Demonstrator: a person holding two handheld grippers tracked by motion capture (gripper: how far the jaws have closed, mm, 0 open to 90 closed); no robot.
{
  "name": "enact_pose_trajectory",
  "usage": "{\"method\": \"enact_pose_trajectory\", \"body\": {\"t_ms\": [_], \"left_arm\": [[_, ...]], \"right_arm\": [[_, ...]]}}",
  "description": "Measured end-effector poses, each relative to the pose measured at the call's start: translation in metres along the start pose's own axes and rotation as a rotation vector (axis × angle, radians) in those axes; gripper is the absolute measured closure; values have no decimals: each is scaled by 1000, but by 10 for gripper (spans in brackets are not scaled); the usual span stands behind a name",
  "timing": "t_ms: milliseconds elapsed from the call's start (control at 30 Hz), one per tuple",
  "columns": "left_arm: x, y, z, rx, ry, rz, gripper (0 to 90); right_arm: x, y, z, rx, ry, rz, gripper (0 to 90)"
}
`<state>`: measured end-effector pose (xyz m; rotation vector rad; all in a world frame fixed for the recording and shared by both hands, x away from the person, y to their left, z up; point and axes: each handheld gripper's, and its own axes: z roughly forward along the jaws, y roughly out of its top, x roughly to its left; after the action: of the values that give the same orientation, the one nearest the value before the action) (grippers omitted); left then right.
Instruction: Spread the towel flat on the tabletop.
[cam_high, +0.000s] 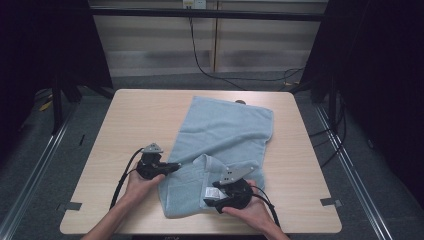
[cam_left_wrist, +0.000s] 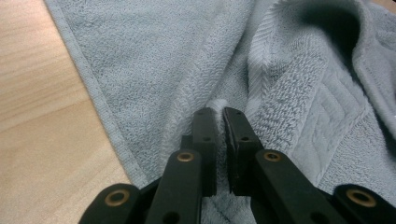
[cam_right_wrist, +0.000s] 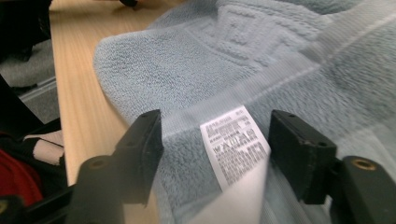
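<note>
A light blue towel (cam_high: 225, 125) lies lengthwise on the wooden table (cam_high: 135, 115), its near end folded over and rumpled. My left gripper (cam_high: 175, 165) reaches the towel's left edge from the side. In the left gripper view, my left gripper (cam_left_wrist: 215, 112) has its jaws nearly together, pinching a small ridge of towel (cam_left_wrist: 149, 60) at the tips. My right gripper (cam_high: 211, 197) sits at the near folded corner. In the right gripper view, my right gripper (cam_right_wrist: 215, 119) stands wide open over the towel (cam_right_wrist: 187, 70), with the white care label (cam_right_wrist: 233, 149) between the jaws, untouched.
Bare wood (cam_high: 300, 150) runs right of the towel, and more of it (cam_high: 120, 130) to its left. Tape marks (cam_high: 331, 201) sit near the front corners. A black cable (cam_high: 200, 65) hangs behind the table, and dark frame posts (cam_high: 57, 100) stand at both sides.
</note>
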<state>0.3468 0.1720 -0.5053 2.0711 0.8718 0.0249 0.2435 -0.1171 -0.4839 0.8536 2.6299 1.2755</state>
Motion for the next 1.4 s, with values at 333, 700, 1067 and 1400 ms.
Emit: {"method": "enact_pose_trajectory", "body": {"t_ms": [333, 700, 1067, 1400], "left_arm": [[0, 0, 0, 1, -3, -2, 843], [-1, 1, -9, -39, -18, -4, 843], [-1, 3, -18, -75, -23, -4, 846], [-24, 7, -64, -213, -90, 37, 848]], "right_arm": [[10, -7, 19, 56, -46, -82, 312], [-12, -4, -6, -18, 15, 47, 717], [-23, -7, -41, -177, 72, 167, 768], [-24, -5, -106, -311, 11, 168, 844]]}}
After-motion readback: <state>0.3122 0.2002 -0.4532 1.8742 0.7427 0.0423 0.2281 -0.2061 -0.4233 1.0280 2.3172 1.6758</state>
